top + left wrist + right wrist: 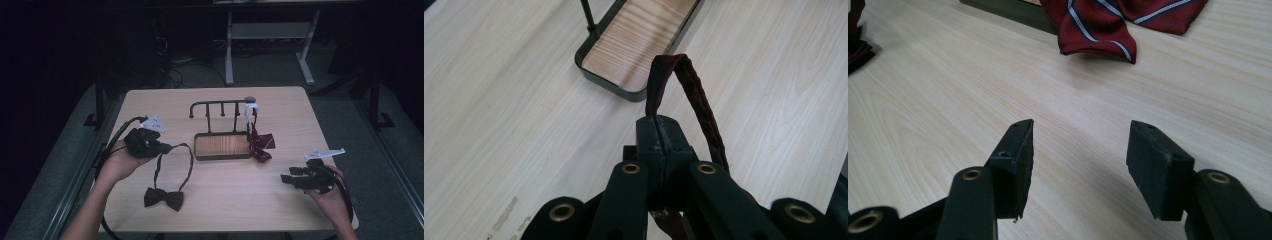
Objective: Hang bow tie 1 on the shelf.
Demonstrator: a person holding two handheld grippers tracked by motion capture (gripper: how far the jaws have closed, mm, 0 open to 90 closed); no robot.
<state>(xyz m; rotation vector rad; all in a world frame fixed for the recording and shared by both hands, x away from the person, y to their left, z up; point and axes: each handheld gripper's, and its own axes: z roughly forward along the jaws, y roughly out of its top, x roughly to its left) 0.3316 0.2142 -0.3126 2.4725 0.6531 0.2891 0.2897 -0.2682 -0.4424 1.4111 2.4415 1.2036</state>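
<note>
Dark bow tie pinched by its neck strap, bow resting on the wooden table.
Left gripper clamped on strap beside hook rack; right gripper held apart, nothing between, near striped bow tie.

strap: pinched end hidden | striped bow tie: top cropped, probably half

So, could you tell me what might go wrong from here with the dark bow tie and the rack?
1. The left claw pinches only the thin strap, so it could slip out as it lifts.
2. The dark bow tie lies on the table; swinging up, its loop may snag the rack pegs.
3. The striped tie already drapes off the rack's right end and could be knocked.
</note>
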